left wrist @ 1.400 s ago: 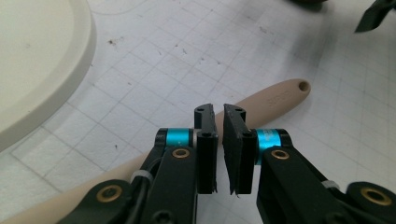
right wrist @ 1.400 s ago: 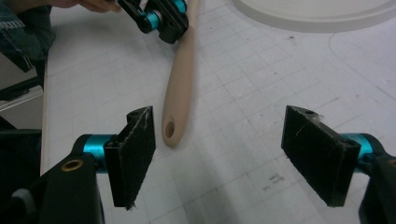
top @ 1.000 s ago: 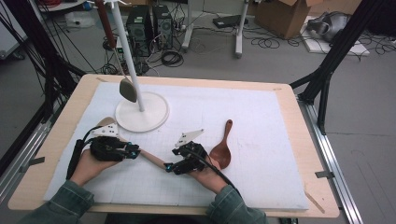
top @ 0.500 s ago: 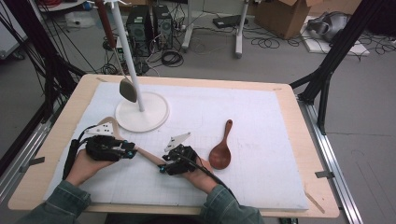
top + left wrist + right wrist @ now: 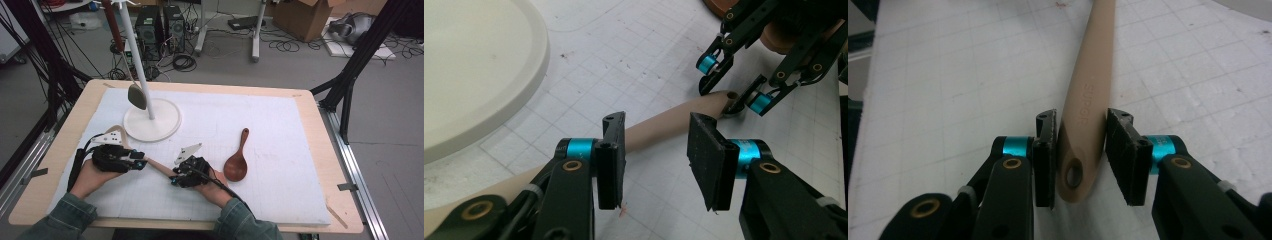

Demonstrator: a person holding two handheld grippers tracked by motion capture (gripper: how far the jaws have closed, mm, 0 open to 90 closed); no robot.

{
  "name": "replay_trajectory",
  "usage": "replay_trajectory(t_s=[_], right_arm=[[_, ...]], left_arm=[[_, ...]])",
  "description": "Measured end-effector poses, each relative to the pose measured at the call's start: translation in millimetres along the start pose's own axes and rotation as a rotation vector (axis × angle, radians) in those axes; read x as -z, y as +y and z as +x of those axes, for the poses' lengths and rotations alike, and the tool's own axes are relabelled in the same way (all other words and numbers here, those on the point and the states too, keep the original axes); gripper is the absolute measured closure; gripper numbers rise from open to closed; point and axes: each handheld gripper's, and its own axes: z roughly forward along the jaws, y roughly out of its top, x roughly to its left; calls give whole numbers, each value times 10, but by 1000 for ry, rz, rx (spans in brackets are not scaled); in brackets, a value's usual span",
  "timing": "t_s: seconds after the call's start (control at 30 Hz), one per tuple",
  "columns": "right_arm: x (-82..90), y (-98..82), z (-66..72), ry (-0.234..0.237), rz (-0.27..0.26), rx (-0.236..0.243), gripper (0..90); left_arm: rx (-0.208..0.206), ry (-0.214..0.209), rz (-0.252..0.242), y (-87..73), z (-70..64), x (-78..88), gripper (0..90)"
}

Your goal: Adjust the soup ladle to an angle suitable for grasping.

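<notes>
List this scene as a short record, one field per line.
work: tan utensil lying on the mat, bridging both grippers
left hand-held gripper: jaws just opening, astride the handle's middle, pads clear of it
right hand-held gripper: jaws just closing around the holed handle end; firm contact unclear
wooden spoon: flat on the mat, beside the right hand, untouched
stand: round white base, upright pole, grey spoon hanging from it
</notes>
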Motion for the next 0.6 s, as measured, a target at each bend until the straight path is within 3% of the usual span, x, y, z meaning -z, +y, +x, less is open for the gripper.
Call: replay_trajectory(t_s=[0.1,0.6], right_arm=[[46,-9,-31,20,-4,-24,672],[399,-167,-86,42,1,-2,679]], left_arm=[[-5,2,-1,14,6,14,582],[-37,0,3,63,-46,19,567]])
